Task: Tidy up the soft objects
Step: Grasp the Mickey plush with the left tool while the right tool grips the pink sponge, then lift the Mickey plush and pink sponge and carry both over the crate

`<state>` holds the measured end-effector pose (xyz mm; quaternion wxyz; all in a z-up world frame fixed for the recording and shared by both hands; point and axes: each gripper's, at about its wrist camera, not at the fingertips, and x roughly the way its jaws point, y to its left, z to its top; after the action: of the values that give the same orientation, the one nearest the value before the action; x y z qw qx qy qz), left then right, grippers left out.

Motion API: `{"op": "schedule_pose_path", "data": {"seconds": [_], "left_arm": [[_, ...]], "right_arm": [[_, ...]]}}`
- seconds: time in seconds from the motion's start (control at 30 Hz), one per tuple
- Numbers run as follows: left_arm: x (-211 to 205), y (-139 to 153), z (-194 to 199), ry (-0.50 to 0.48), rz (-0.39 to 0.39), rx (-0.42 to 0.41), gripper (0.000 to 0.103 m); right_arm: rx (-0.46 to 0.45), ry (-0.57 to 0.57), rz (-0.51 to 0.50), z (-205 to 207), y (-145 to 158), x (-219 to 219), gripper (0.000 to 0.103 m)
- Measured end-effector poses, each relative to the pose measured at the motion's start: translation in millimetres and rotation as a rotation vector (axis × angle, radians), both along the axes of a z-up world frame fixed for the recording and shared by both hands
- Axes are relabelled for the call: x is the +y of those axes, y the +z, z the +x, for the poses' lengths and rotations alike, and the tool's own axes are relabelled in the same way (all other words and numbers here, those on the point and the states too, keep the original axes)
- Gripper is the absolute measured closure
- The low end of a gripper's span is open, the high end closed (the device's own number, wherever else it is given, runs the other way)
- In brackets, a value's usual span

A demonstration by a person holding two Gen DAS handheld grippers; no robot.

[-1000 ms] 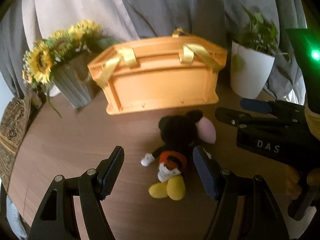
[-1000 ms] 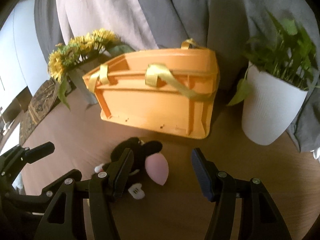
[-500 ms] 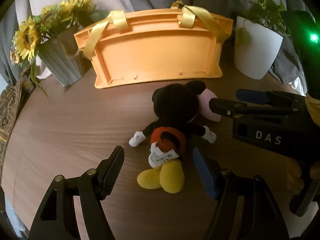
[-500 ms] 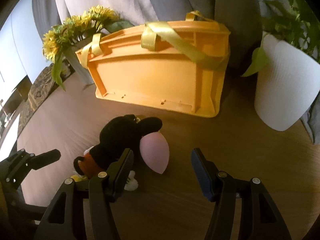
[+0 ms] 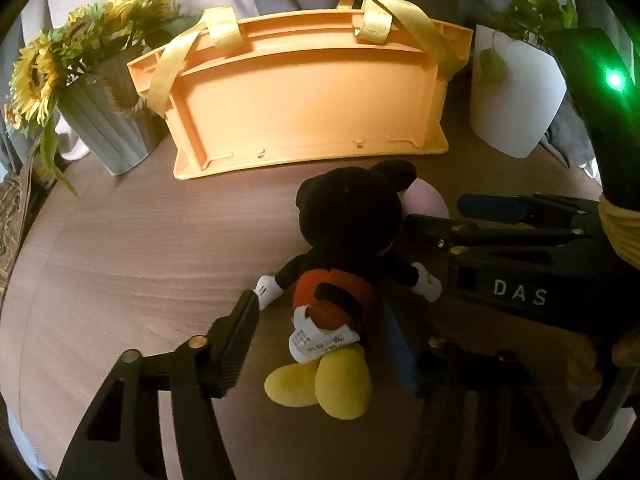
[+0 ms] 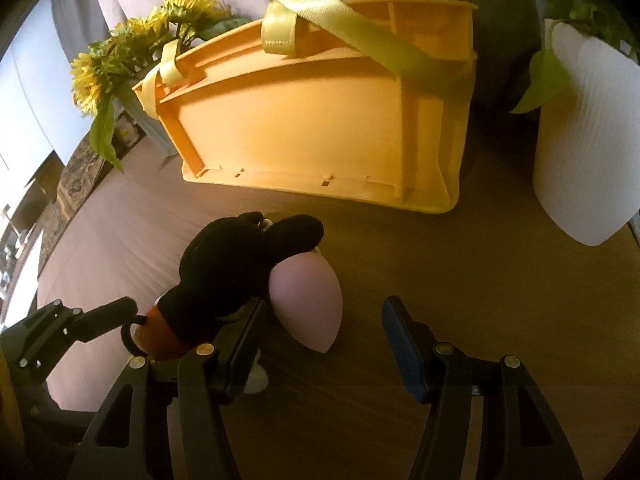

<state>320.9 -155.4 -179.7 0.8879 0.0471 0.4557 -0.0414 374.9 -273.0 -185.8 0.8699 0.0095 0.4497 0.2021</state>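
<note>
The mouse plush [image 5: 344,256] lies face down on the worktop [image 5: 140,264], long axis running from its feet toward the orange basket [image 5: 308,100]. The left gripper [image 5: 320,332] straddles its hips, fingers spread and unclenched. The right gripper [image 6: 324,340], likewise spread, frames the pink sponge [image 6: 308,300], which the plush's head half hides in the left view.

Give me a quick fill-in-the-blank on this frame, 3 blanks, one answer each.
1. The mouse plush lies between the open fingers of the ____ gripper.
2. The pink egg-shaped sponge lies beside the plush's ____.
3. The straps on the orange basket are ____ in colour.

Missing words: left; head; yellow
</note>
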Motion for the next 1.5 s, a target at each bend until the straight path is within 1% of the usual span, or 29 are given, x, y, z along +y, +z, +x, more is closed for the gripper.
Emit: {"op": "schedule_pose_path", "data": {"seconds": [0.07, 0.17, 0.3, 0.37, 0.43, 0.67, 0.87, 1.1, 1.37, 1.5], "left_arm": [[0.1, -0.9, 1.1, -0.011, -0.014, 0.002, 0.053], [-0.7, -1.3, 0.9, -0.024, -0.031, 0.005, 0.062], [0.0, -0.9, -0.2, -0.030, -0.040, 0.001, 0.064], [1.0, -1.8, 0.4, -0.031, -0.048, 0.000, 0.065], [3.4, -2.0, -0.4, -0.030, -0.060, -0.006, 0.066], [8.2, 5.4, -9.8, -0.032, -0.075, -0.048, 0.068], [10.5, 16.7, -22.1, -0.039, -0.083, -0.093, 0.069], [18.0, 33.2, -35.2, -0.043, -0.067, -0.164, 0.070], [35.1, 59.8, -52.0, -0.050, -0.093, -0.230, 0.070], [45.5, 77.2, -60.4, -0.053, -0.112, -0.268, 0.070]], "right_arm": [[0.003, 0.003, -0.005, 2.1, -1.6, 3.0, 0.047], [0.018, 0.011, 0.006, 5.1, -4.5, 6.8, 0.050], [0.028, 0.019, 0.016, 6.1, -6.5, 9.1, 0.055], [0.024, 0.027, 0.017, 4.9, -6.0, 11.1, 0.062], [0.016, 0.034, 0.006, 2.2, -4.8, 14.7, 0.065], [0.001, -0.008, -0.009, -12.0, 0.9, 9.7, 0.066], [-0.029, -0.065, -0.014, -28.3, 15.1, 2.1, 0.066], [-0.075, -0.108, -0.018, -50.4, 35.8, -0.3, 0.067], [-0.133, -0.159, -0.010, -75.7, 64.3, 0.0, 0.066], [-0.157, -0.188, 0.003, -85.0, 79.8, 9.3, 0.066]]}}
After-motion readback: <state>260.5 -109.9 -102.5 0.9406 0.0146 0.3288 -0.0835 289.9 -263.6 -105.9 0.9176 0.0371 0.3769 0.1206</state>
